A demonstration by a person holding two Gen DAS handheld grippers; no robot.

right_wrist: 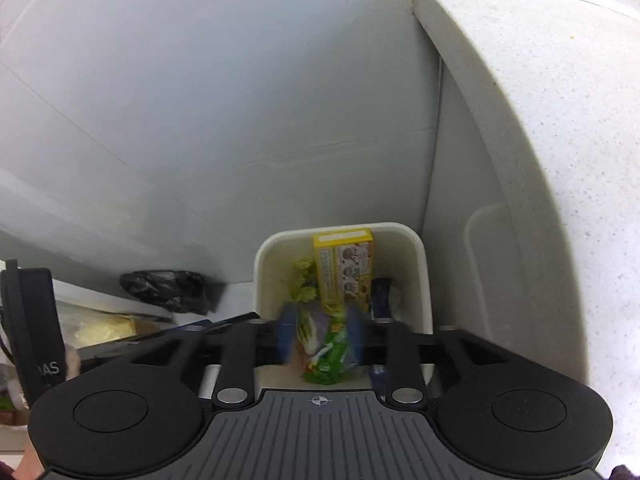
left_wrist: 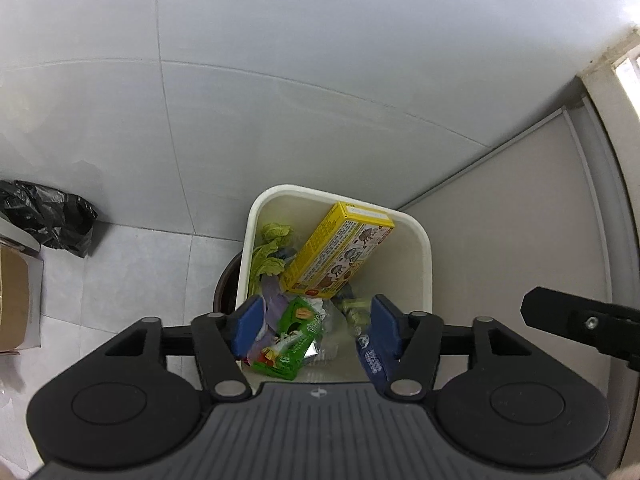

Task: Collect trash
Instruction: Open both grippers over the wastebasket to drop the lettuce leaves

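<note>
A white trash bin (left_wrist: 425,264) stands on the floor in a corner. It holds a yellow carton (left_wrist: 340,252), limp green leaves (left_wrist: 270,254), a green wrapper (left_wrist: 296,340), a purple scrap and a blue packet (left_wrist: 370,356). My left gripper (left_wrist: 316,326) hovers open and empty above the bin. In the right wrist view the same bin (right_wrist: 424,280) shows the yellow carton (right_wrist: 346,268) and green wrapper (right_wrist: 330,354). My right gripper (right_wrist: 322,334) is above the bin, its blue pads blurred and partly apart, nothing clearly held between them.
A black plastic bag (left_wrist: 48,220) lies on the floor tiles at the left wall. A cardboard box (left_wrist: 14,300) sits at the far left. A white cabinet side (left_wrist: 520,220) rises right of the bin. A speckled counter edge (right_wrist: 560,160) curves along the right.
</note>
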